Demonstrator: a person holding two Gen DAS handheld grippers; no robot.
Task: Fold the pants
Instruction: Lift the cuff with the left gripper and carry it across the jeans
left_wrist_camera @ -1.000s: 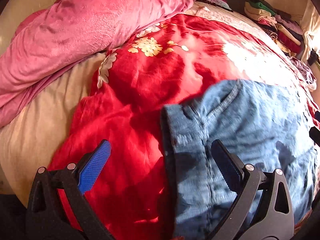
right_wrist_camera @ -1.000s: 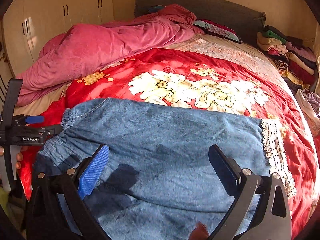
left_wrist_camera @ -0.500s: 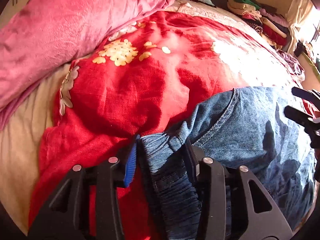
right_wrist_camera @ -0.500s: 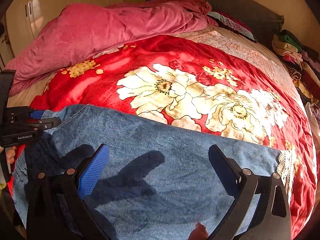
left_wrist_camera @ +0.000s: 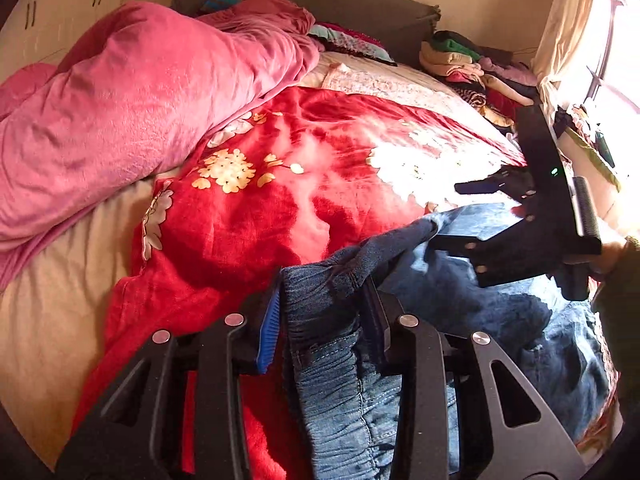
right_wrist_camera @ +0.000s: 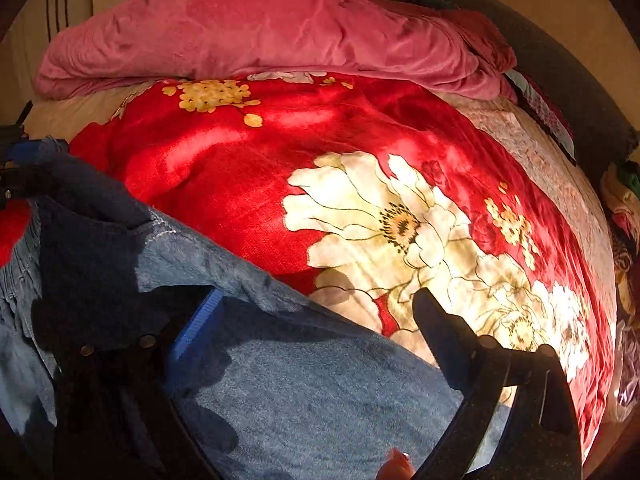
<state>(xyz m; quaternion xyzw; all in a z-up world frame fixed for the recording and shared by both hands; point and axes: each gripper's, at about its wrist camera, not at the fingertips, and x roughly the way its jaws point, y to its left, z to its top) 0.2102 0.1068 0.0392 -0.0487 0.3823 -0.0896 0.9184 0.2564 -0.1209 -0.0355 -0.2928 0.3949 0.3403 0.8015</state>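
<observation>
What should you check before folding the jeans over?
1. Left gripper has the waistband: ok, its jaws are shut on bunched denim.
2. Right gripper has a hold: not ok, its jaws stand wide open over the jeans.
3. Far edge of the jeans within its reach: ok, that edge runs between its jaws.
4. Blanket beyond the jeans free for the fold: ok, only its flower print shows there.
5. Pink duvet out of the way: ok, it is heaped at the far side of the bed.
6. Leg ends lined up: cannot tell, they are out of view.
</observation>
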